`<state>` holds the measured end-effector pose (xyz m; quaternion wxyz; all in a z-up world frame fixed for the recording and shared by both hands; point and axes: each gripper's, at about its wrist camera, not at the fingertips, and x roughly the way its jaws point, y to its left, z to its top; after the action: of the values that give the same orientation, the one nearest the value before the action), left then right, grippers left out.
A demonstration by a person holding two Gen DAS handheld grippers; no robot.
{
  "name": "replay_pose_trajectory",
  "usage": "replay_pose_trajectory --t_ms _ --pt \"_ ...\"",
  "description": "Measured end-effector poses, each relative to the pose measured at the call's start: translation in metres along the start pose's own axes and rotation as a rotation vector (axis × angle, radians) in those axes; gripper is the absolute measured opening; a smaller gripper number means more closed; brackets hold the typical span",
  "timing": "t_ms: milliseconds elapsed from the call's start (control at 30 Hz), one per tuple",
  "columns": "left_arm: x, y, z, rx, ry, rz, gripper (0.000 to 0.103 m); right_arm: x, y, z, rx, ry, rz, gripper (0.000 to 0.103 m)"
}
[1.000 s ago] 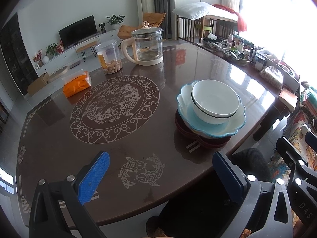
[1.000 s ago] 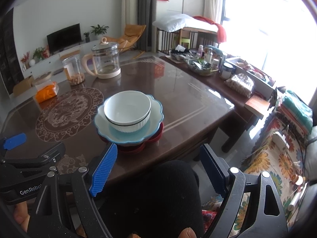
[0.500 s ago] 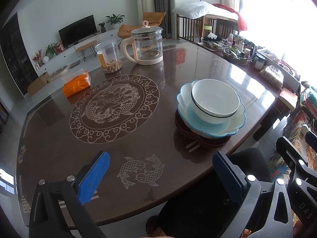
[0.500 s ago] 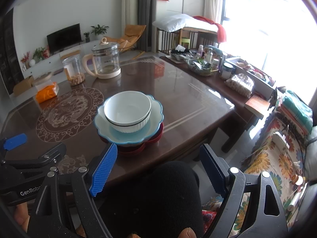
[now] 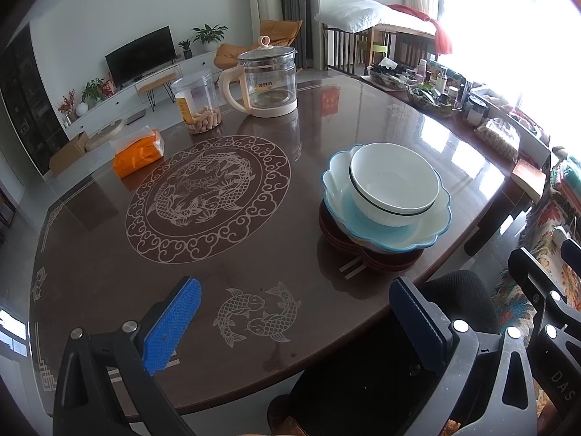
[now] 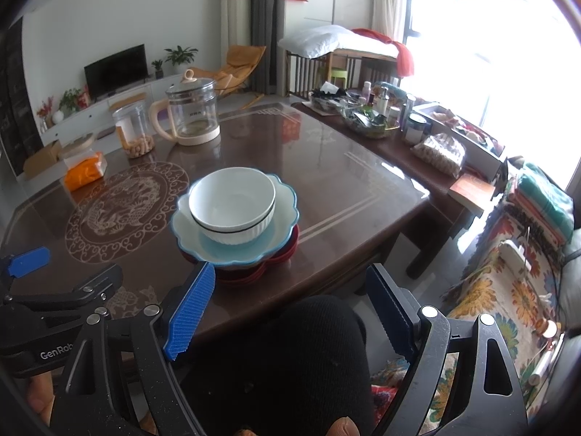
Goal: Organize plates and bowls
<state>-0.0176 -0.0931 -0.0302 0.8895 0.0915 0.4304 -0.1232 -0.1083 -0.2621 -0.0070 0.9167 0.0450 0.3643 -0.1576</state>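
Left wrist view: the left gripper [image 5: 294,327] hovers near the table edge, its blue ribbed jaws spread wide and holding nothing; ahead and to the right of it, well apart, stands the stack; a glossy white bowl [image 5: 394,183] nests in a scalloped pale-blue bowl [image 5: 385,234] on dark red plates [image 5: 381,259], all round, on the polished brown table [image 5: 254,272].

Right wrist view: the right gripper [image 6: 287,312], jaws likewise wide and empty, faces the stack just ahead and slightly left; I judge this hand nearer; the white bowl [image 6: 232,205] shows fluted sides and a dark rim line.
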Motion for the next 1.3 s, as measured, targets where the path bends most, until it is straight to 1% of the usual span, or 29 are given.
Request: replay_pose_trajectory --t_ms 1300 --pt "0.0055 -0.0019 0.0043 0.002 -0.004 -0.003 0.103 0.0058 -0.0054 -0.0010 0.013 -0.001 -0.006 0.087"
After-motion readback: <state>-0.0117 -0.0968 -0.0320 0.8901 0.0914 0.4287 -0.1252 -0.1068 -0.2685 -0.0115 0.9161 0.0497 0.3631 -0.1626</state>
